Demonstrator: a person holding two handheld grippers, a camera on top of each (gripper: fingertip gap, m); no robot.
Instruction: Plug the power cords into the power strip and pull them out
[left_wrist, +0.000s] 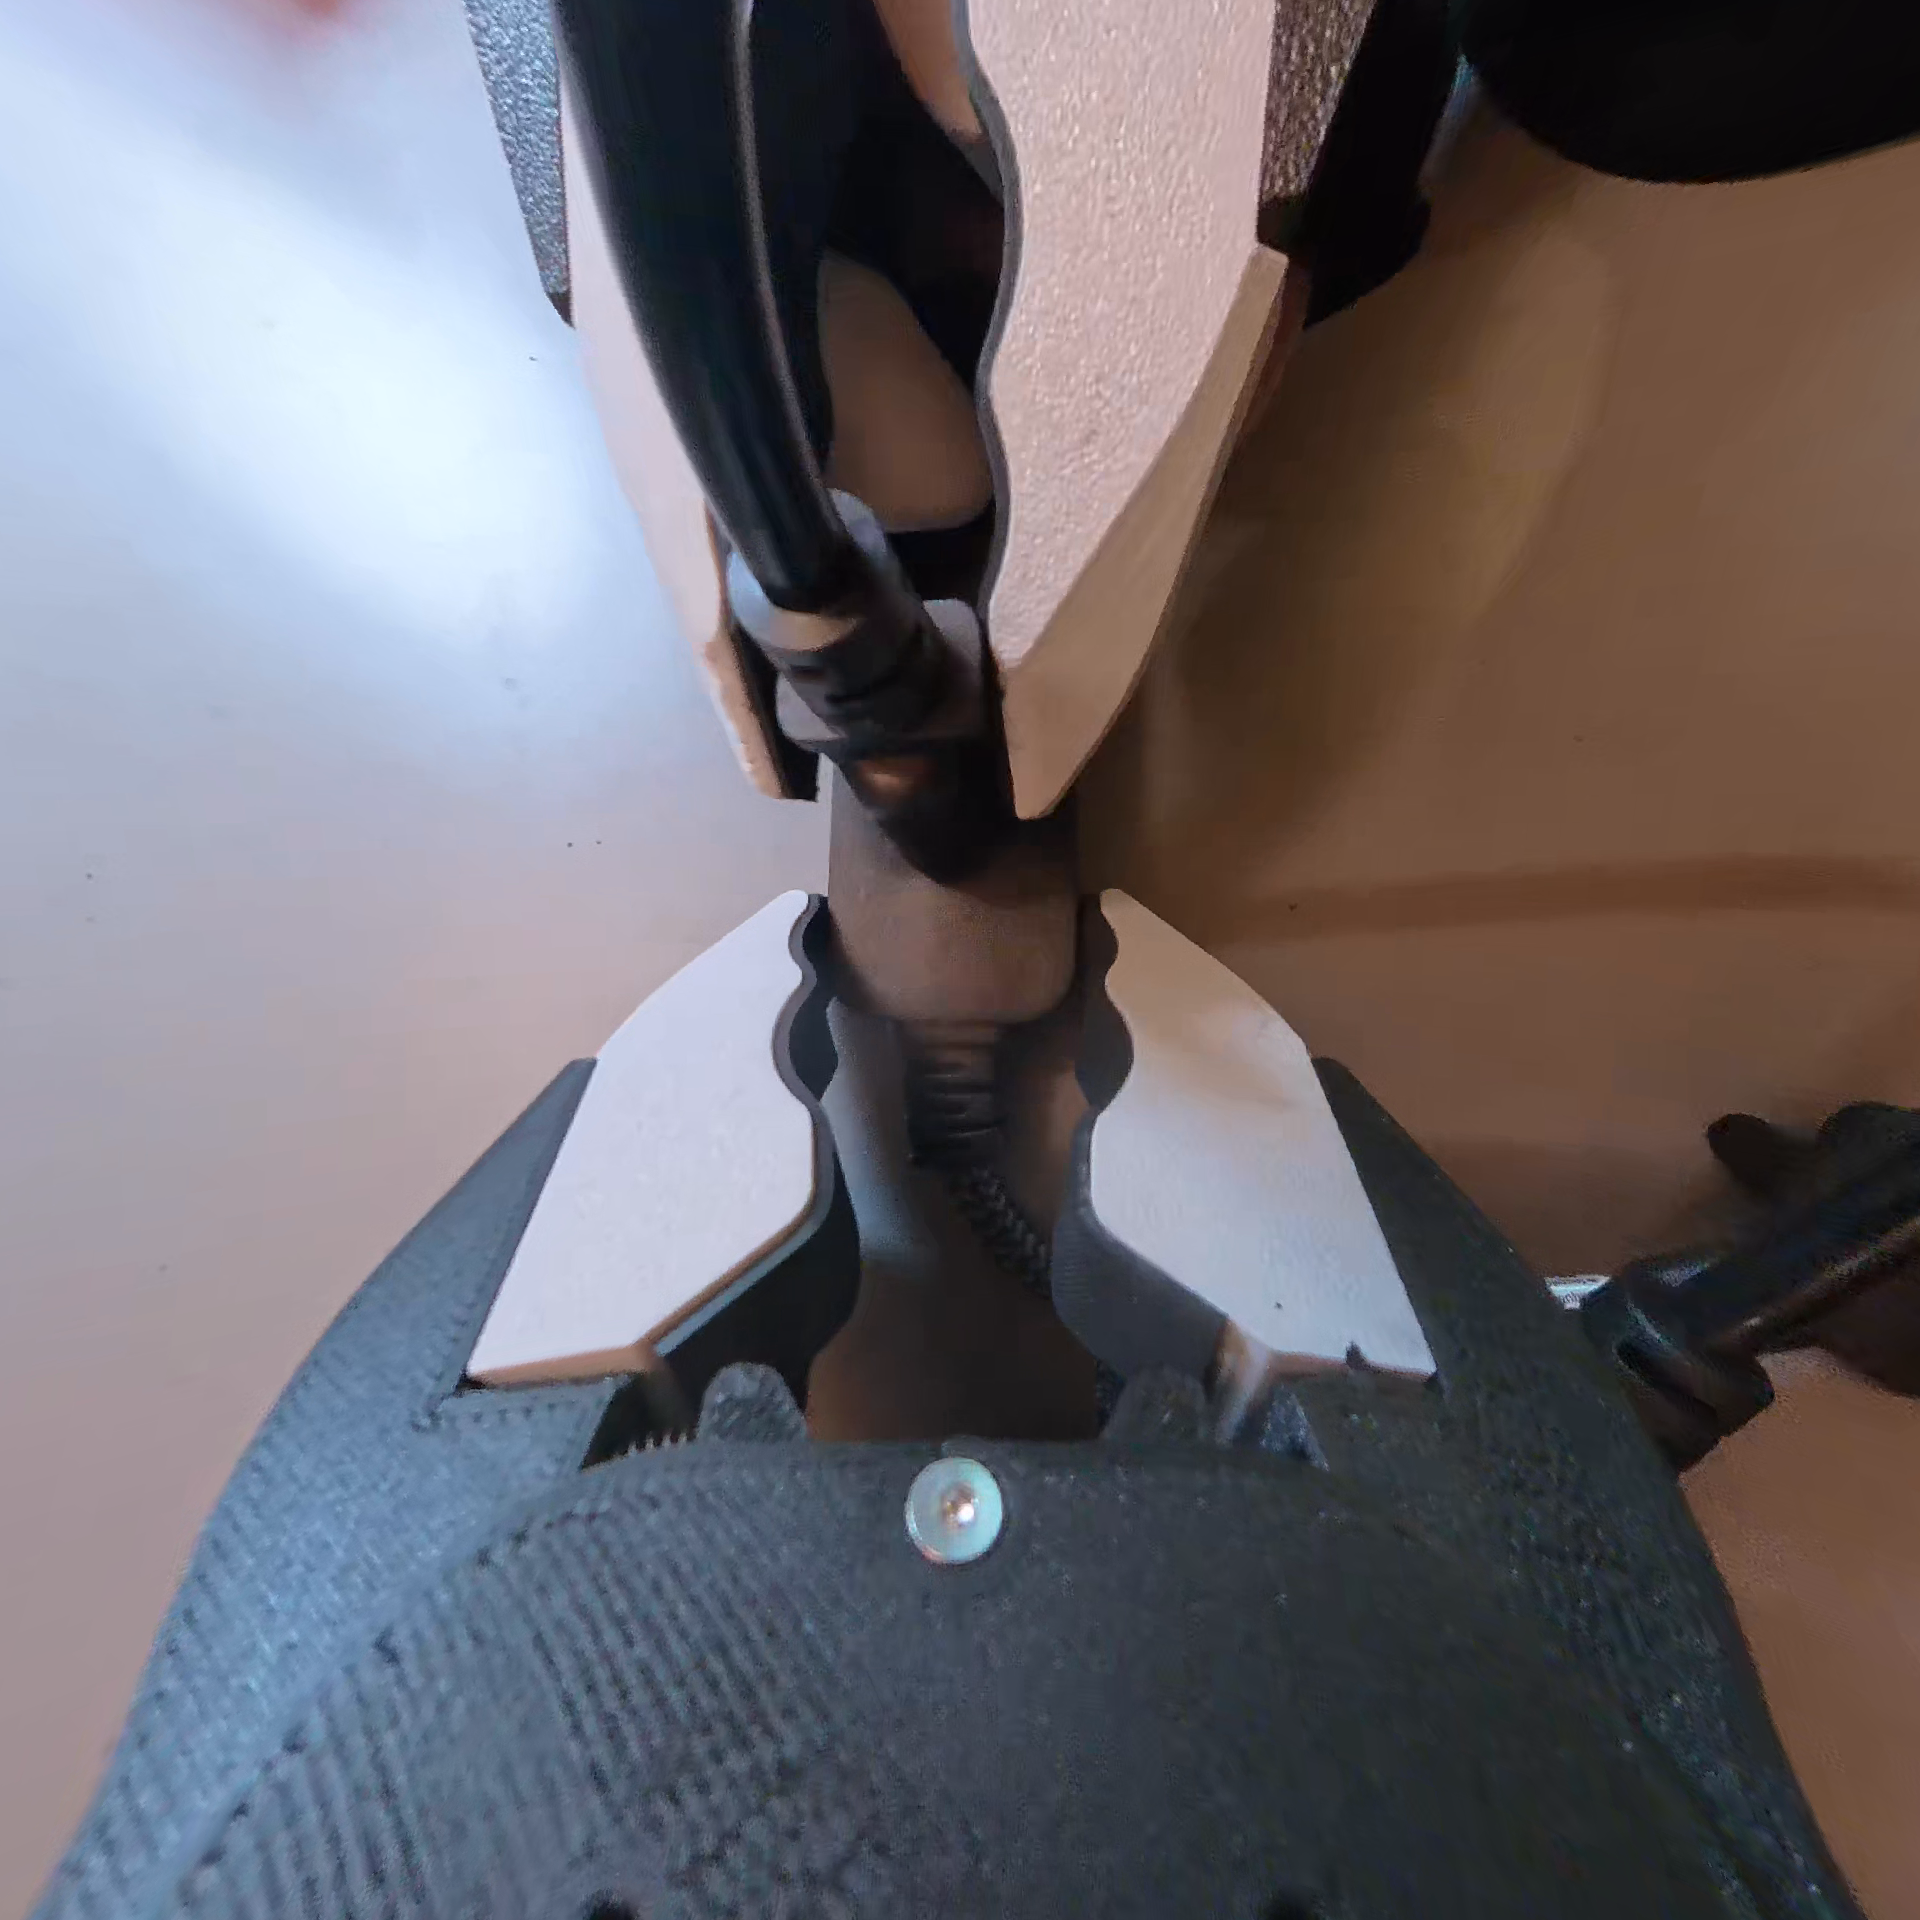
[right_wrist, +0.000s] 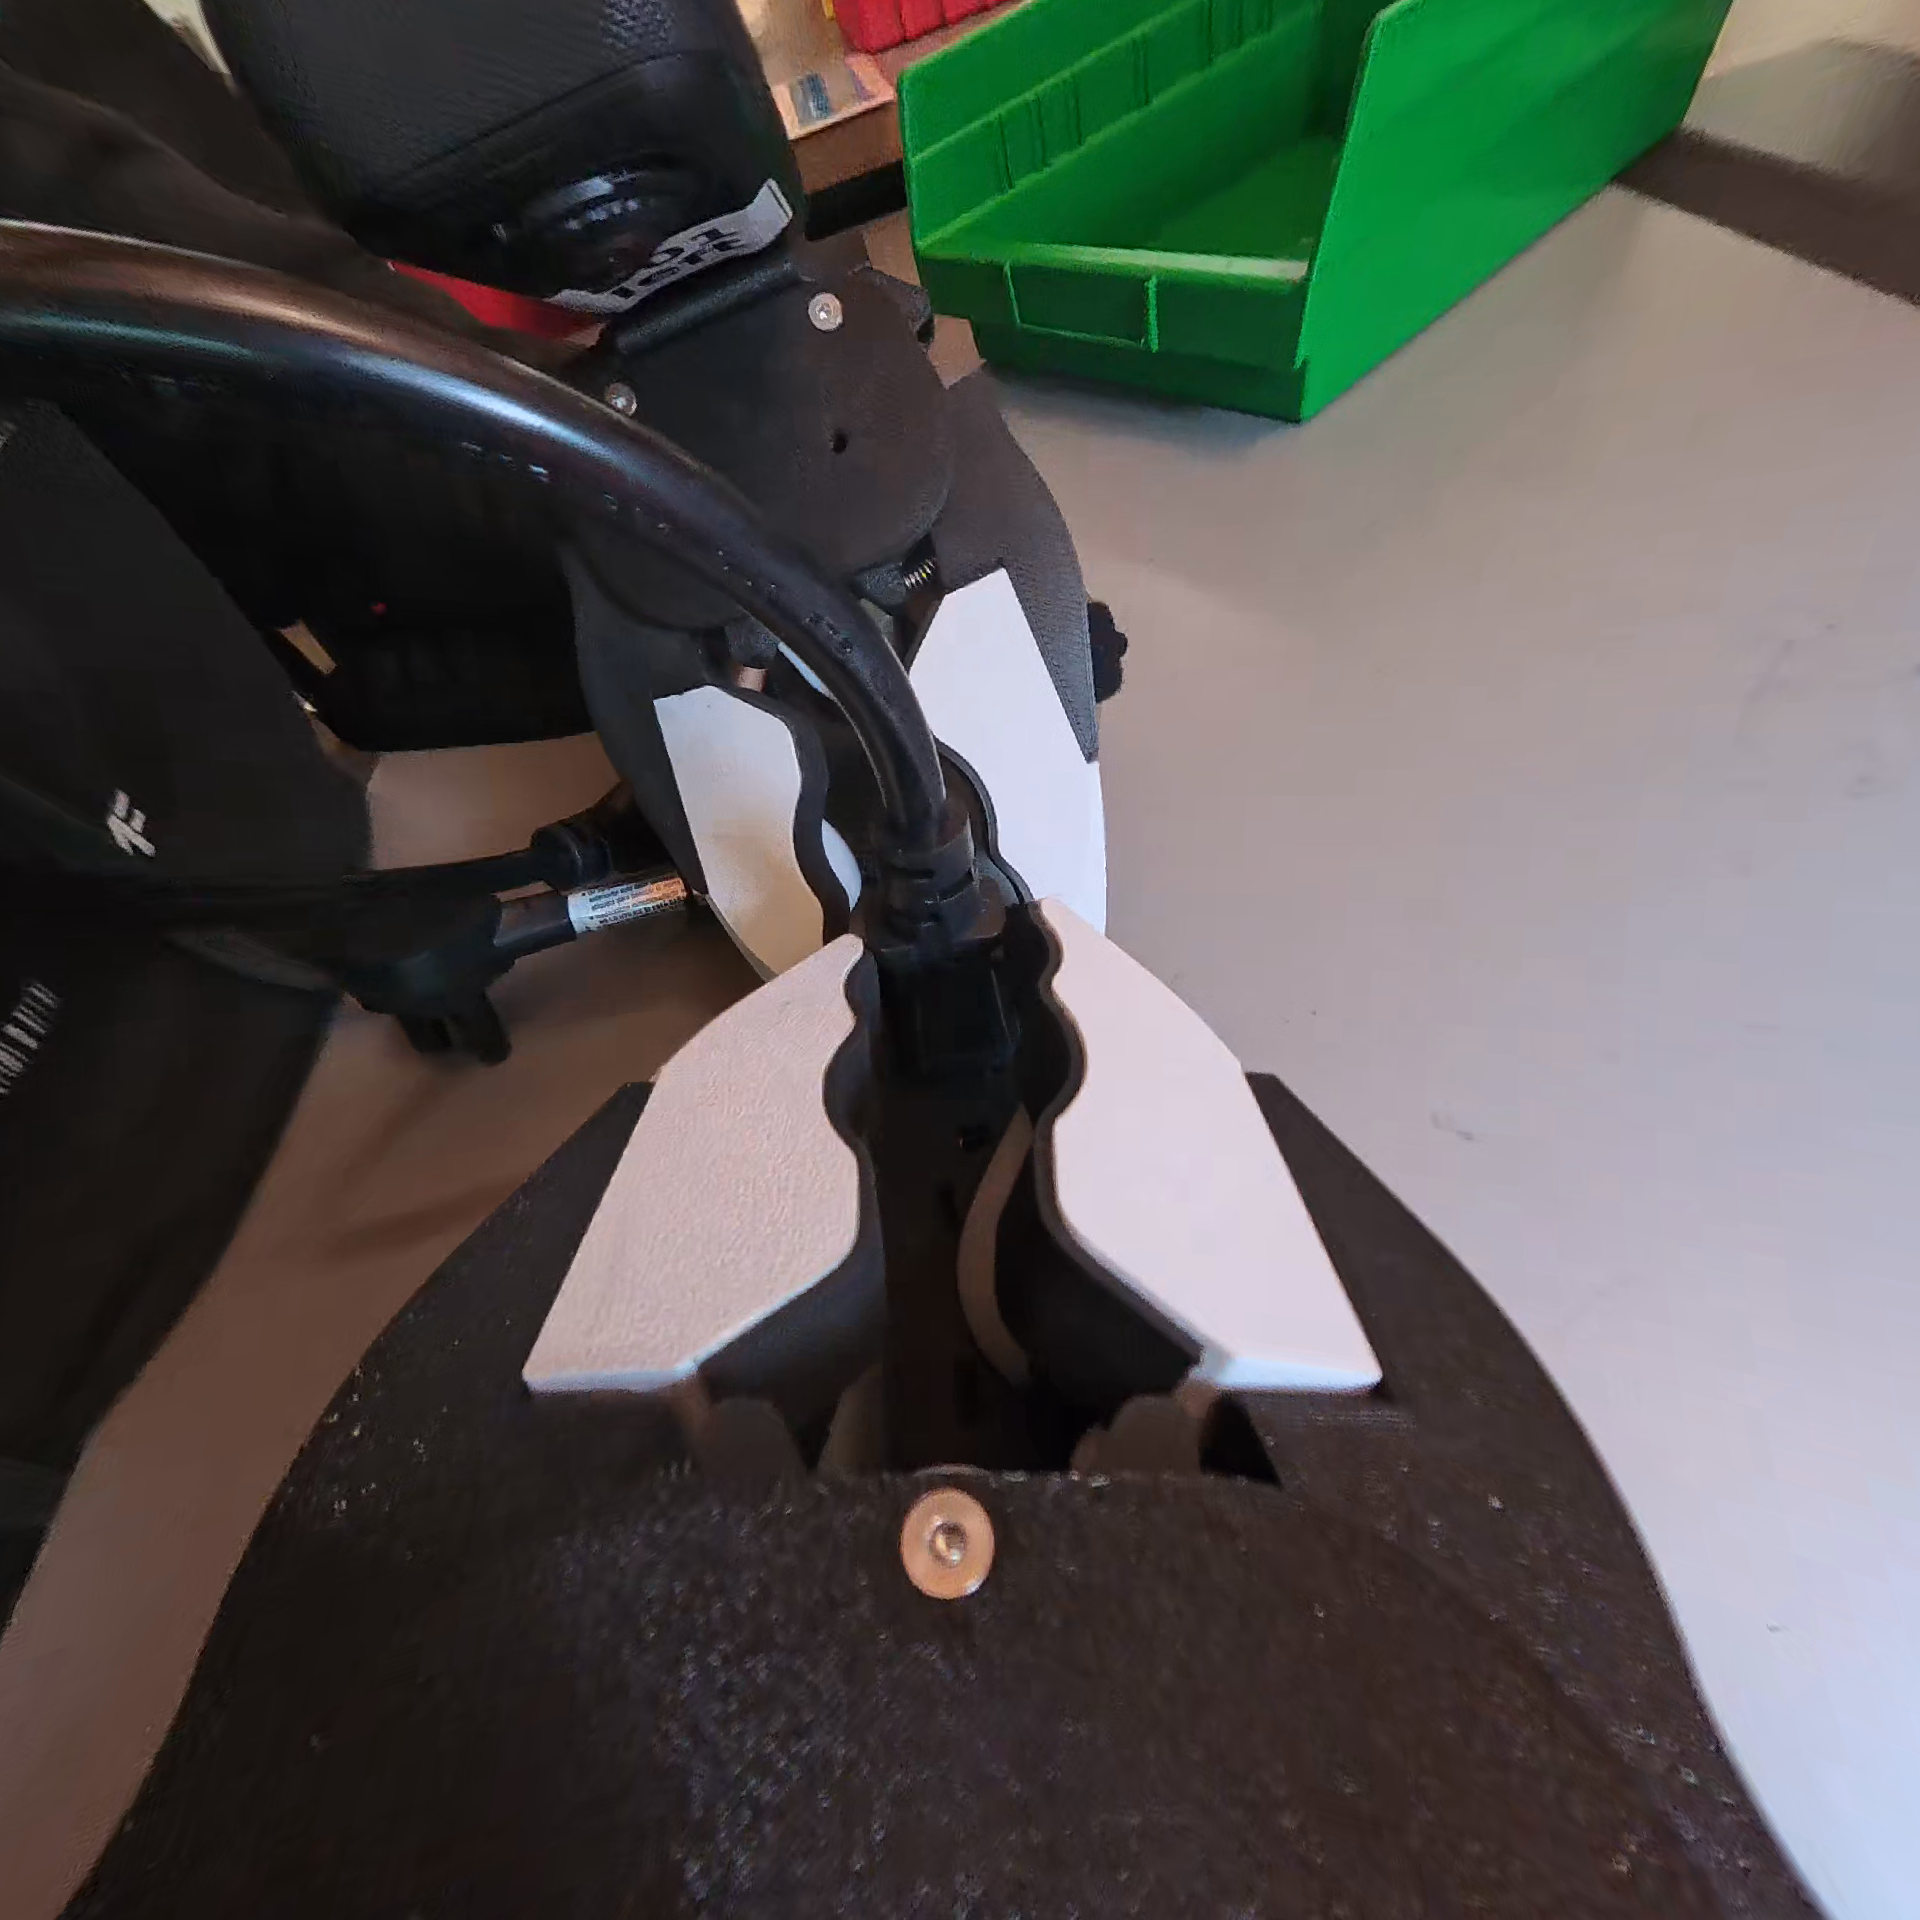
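Observation:
My left gripper (left_wrist: 951, 935) is shut on a dark connector block (left_wrist: 951, 961) with a braided cord (left_wrist: 982, 1184) running back between the fingers. My right gripper (left_wrist: 914, 810) comes in from the opposite side, shut on a black plug (left_wrist: 862, 665) with a thick black cord (left_wrist: 686, 312). Plug and block meet end to end between the two sets of fingertips; how far the plug is seated is hidden. In the right wrist view my right gripper (right_wrist: 951, 935) holds the plug (right_wrist: 951, 997), its cord (right_wrist: 499, 416) arcs left, and the left gripper (right_wrist: 925, 904) faces it.
A second black plug (right_wrist: 447, 966) with a labelled cord (right_wrist: 623, 899) lies on the pale table (right_wrist: 1558, 935); it also shows in the left wrist view (left_wrist: 1756, 1299). A green bin (right_wrist: 1299, 208) stands at the back right. A person's dark clothing (right_wrist: 125, 1039) fills the left. The left gripper's tips are roughly 5 cm from the right gripper's.

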